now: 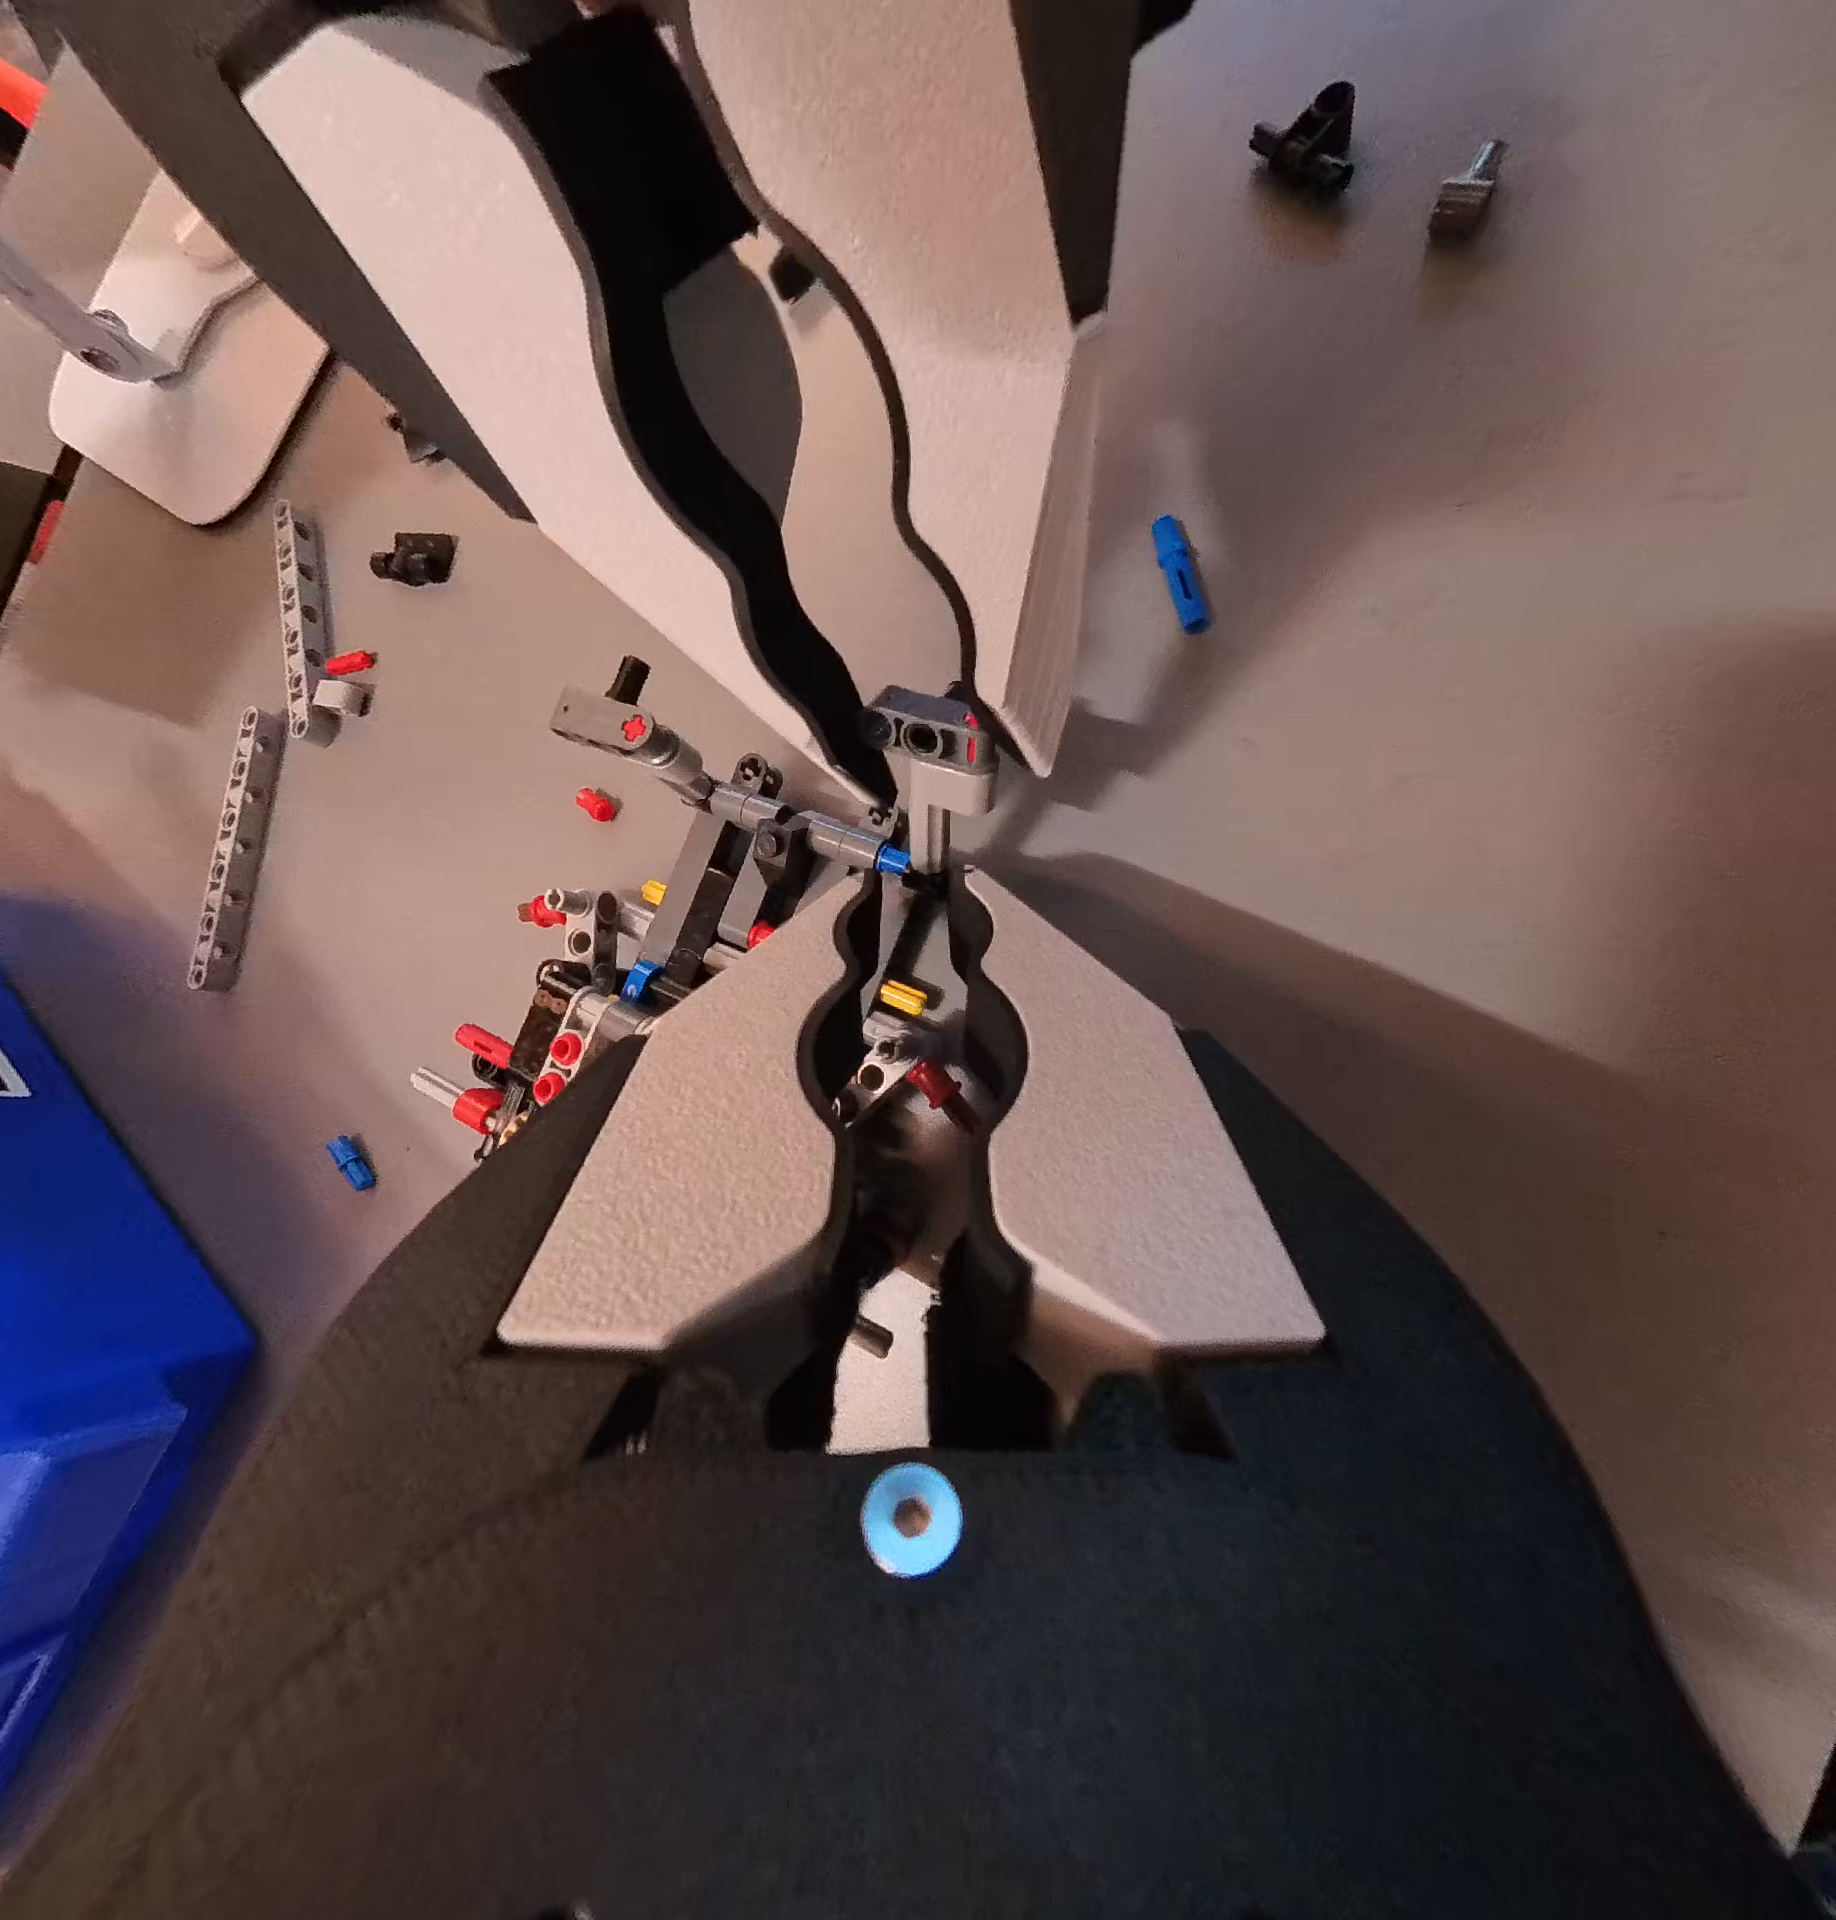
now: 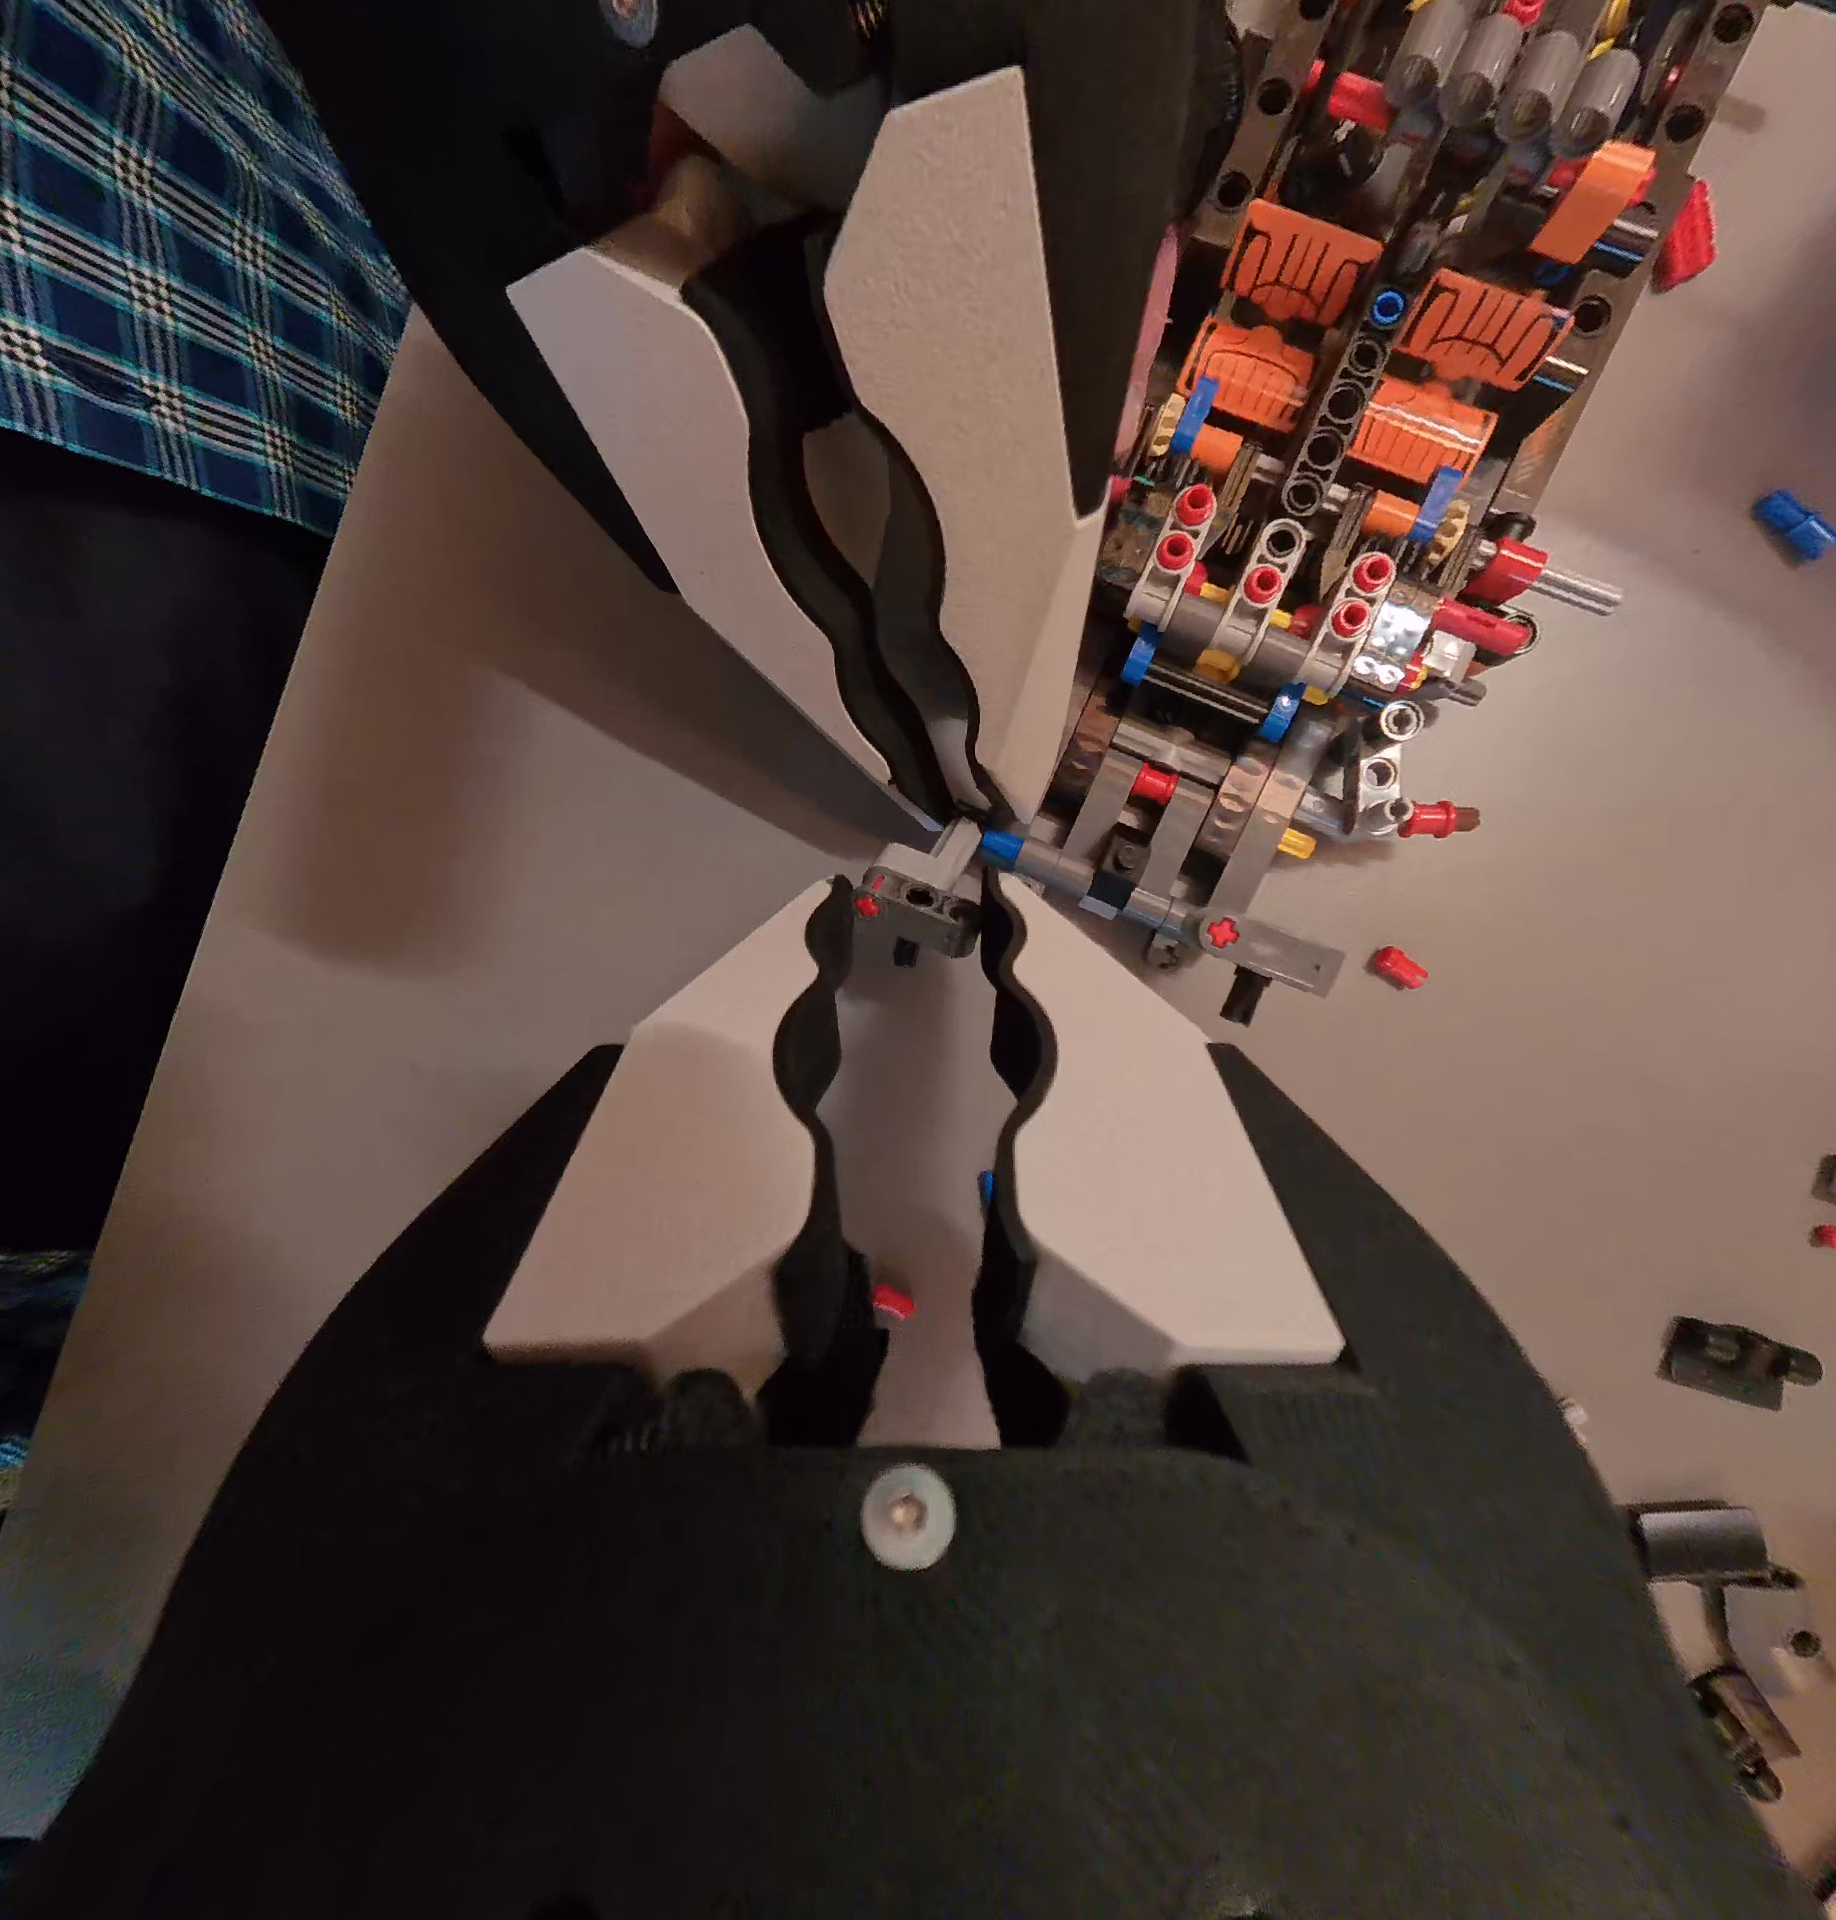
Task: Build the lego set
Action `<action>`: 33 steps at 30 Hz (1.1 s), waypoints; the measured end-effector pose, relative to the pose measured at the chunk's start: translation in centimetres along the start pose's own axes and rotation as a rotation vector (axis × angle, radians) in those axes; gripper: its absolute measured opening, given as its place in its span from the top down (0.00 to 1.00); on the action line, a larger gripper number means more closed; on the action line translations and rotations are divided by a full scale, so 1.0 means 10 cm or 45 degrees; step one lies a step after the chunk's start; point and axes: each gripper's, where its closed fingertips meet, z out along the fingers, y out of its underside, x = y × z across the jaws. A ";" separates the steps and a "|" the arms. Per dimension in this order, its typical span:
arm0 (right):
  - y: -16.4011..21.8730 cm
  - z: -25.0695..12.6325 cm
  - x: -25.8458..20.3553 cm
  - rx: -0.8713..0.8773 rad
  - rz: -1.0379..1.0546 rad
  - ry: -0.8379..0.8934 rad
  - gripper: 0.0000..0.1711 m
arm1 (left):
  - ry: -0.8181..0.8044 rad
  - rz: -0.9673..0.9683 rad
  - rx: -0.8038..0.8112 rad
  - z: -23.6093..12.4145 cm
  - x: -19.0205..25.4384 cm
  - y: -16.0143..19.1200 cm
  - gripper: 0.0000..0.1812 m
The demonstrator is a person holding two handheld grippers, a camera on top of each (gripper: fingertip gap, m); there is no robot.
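Note:
The lego model (image 2: pixel 1361 416), a dark car chassis with orange seats and red, blue and yellow pins, lies on the pale table. Its front end also shows in the left wrist view (image 1: pixel 706 914). My left gripper (image 1: pixel 909 878) is shut on the model's front end, next to a blue-tipped axle (image 1: pixel 891 860). It enters the right wrist view from above (image 2: pixel 971 805). My right gripper (image 2: pixel 914 899) is shut on a small grey connector piece (image 2: pixel 919 904) with a red cross pin, held against that axle end. It comes in from above in the left wrist view (image 1: pixel 945 764), with the connector (image 1: pixel 935 743) in it.
A blue bin (image 1: pixel 62 1351) stands at the left. Loose grey beams (image 1: pixel 233 847), a blue pin (image 1: pixel 1182 574), red pins (image 1: pixel 595 803) and small black pieces (image 1: pixel 1303 130) lie around the model. A white stand base (image 1: pixel 187 416) is far left. A person in a plaid shirt (image 2: pixel 166 260) is beyond the table edge. The grippers are tip to tip, or close to it.

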 end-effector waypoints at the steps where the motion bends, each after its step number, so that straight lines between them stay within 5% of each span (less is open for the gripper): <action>1: 0.00 0.00 0.00 -0.005 -0.002 -0.004 0.87 | 0.005 -0.005 0.007 0.00 0.01 -0.01 0.93; 33: 0.10 -0.04 0.10 -0.069 0.016 0.019 0.87 | -0.069 -0.008 -0.054 0.05 -0.07 0.01 0.96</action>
